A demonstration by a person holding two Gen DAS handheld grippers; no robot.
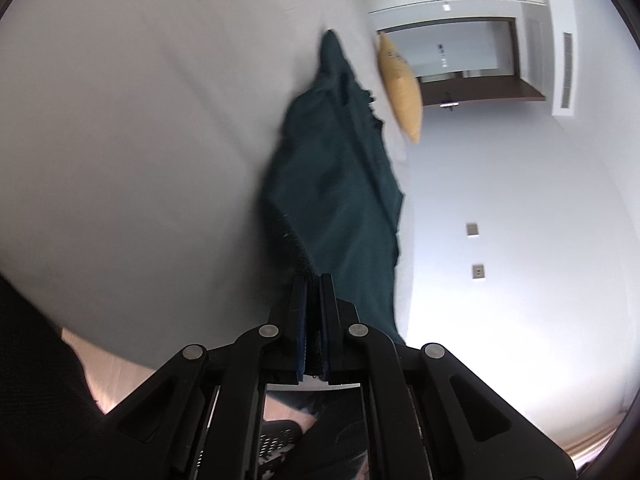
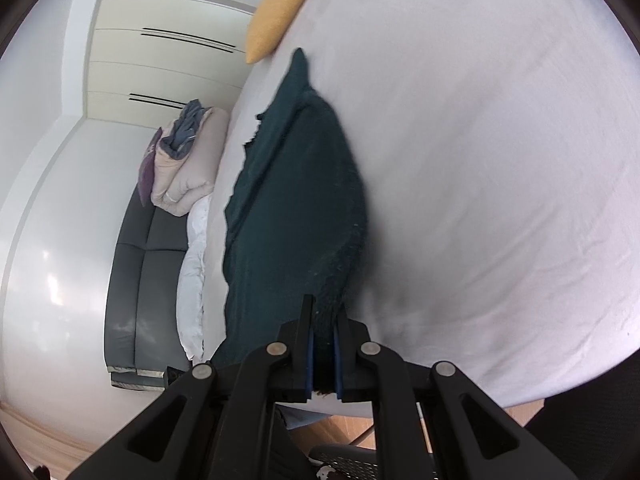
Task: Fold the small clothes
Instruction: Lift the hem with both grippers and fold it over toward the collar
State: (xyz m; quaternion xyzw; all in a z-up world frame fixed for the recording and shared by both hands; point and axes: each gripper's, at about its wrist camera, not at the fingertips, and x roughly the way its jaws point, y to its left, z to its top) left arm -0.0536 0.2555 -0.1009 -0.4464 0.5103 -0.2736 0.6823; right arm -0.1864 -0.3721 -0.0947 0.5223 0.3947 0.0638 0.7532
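You have the dark green garment (image 1: 332,184) pinched in both claws at once. Your left claw (image 1: 314,280) has its jaws pressed nearly together on a thick edge of the cloth, a strip of fabric showing between the blue pads. Your right claw (image 2: 324,308) is likewise clamped on a bunched edge, with cloth filling the gap between its pads.

In the left wrist view the garment runs from the claw at 6 o'clock up toward 12 o'clock, ending in a point near the yellow cushion (image 1: 402,88) at about 1 o'clock. In the right wrist view it (image 2: 292,200) rises the same way, with the cushion (image 2: 276,16) at 11 o'clock. The cloth lies over the white bed sheet (image 1: 140,120), which fills the 9 o'clock side for the left camera and the 3 o'clock side (image 2: 500,160) for the right. Whether the far end touches the sheet or hangs just above it, you cannot tell from here.

This looks like the carrying part of a fold: two corners gripped, the near edge raised. The next move likely calls for taking both claws forward together toward the far point, keeping them level and equally spaced so the edges meet square, then lowering before you let go.
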